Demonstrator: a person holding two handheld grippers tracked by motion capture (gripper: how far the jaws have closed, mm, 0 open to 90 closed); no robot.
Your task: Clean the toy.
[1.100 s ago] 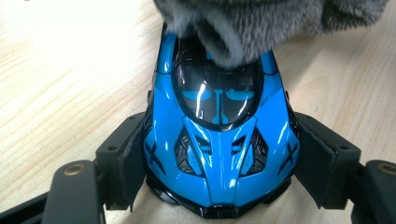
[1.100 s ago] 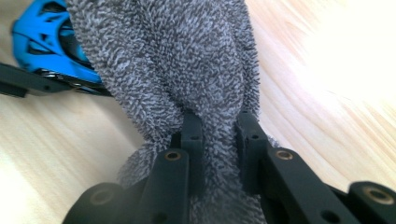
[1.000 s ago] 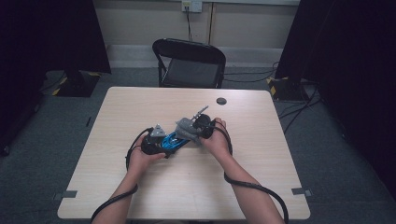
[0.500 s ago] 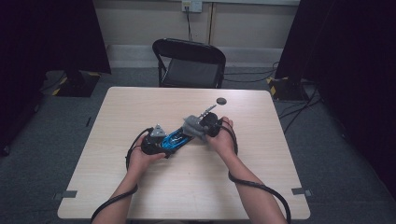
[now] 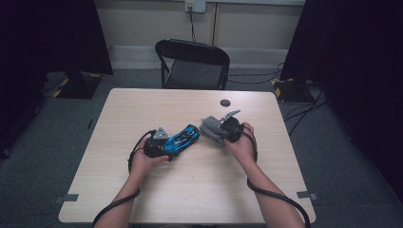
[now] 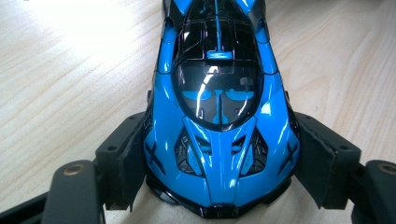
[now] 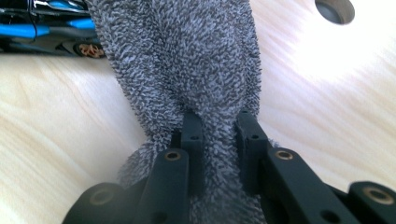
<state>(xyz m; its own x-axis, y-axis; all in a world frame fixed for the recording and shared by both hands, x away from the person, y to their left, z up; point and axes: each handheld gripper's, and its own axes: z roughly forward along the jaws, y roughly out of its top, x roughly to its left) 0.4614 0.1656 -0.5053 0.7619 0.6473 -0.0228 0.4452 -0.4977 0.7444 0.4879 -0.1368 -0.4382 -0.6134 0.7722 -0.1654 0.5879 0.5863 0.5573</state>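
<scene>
High view | toy car [image 5: 183, 139] lies diagonally (far-right) — left claw [image 5: 167, 148] clamps it | right claw [image 5: 219, 131] pinches cloth [image 5: 211, 128]

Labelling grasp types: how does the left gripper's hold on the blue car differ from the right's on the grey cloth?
The left gripper spreads wide, fingers flanking the glossy blue-and-black toy car, which keeps its rigid shape. The right gripper is nearly closed, pinching a fold of the fuzzy grey terry cloth, which bunches. Both sit low over the light wooden table.
</scene>
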